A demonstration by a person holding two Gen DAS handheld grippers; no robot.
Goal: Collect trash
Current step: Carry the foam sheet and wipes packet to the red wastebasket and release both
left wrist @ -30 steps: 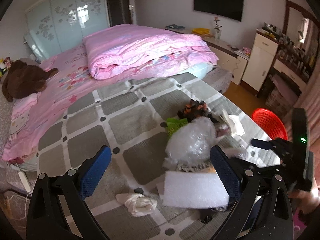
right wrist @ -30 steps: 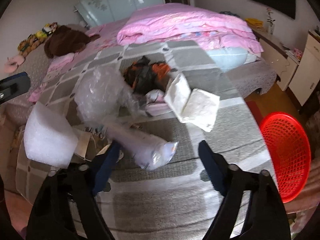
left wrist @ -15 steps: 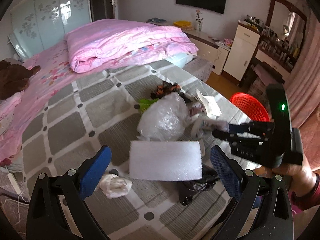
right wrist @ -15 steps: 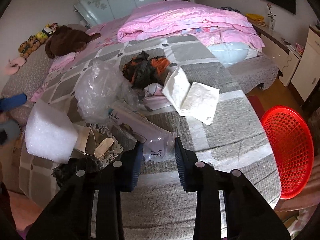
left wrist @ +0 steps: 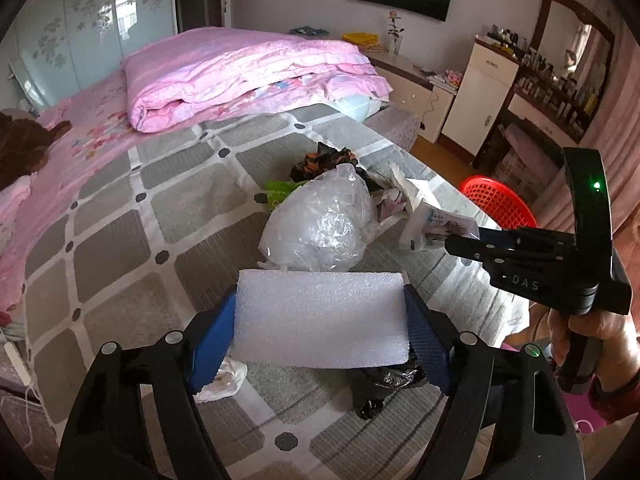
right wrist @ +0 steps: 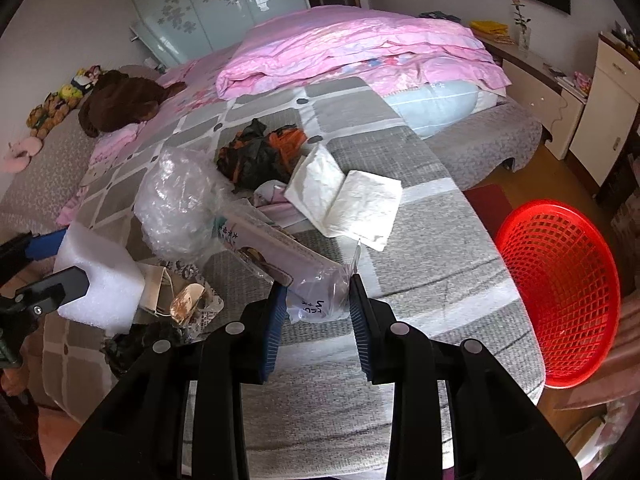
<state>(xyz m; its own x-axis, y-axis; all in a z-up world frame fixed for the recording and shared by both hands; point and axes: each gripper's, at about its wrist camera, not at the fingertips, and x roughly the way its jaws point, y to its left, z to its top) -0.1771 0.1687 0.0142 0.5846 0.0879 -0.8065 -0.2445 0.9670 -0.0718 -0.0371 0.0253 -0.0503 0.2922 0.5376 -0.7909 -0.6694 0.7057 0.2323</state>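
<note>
The left gripper (left wrist: 320, 320) is holding a white foam block (left wrist: 321, 318) crosswise, its blue jaws closed in against the block's two ends, and the block is blocking out much of what is lying under it on the bed (left wrist: 120, 216). Peeking out beneath it are a crumpled white wad (left wrist: 222, 380) on the left and a black crinkled bag (left wrist: 390, 380) on the right, each only partly showing. The right gripper (right wrist: 318, 296) is pinching the near end of a clear plastic packet (right wrist: 280, 252), its jaws narrowed onto it; the packet's print is too blurred to read. In the left wrist view a hand (left wrist: 592, 332) is gripping that tool's handle, cut off at the frame edge. Behind the packet a clear crumpled plastic bag (right wrist: 176, 204) is sitting on the grey checked cover, half covering a green scrap (left wrist: 280, 194) whose shape is hard to make out. Past it are lying a black and orange wrapper (right wrist: 260, 152) and a folded white paper (right wrist: 344, 200). The red basket (right wrist: 560, 296) is standing on the floor just beside the bed's edge, its far rim hidden in the left view.
</note>
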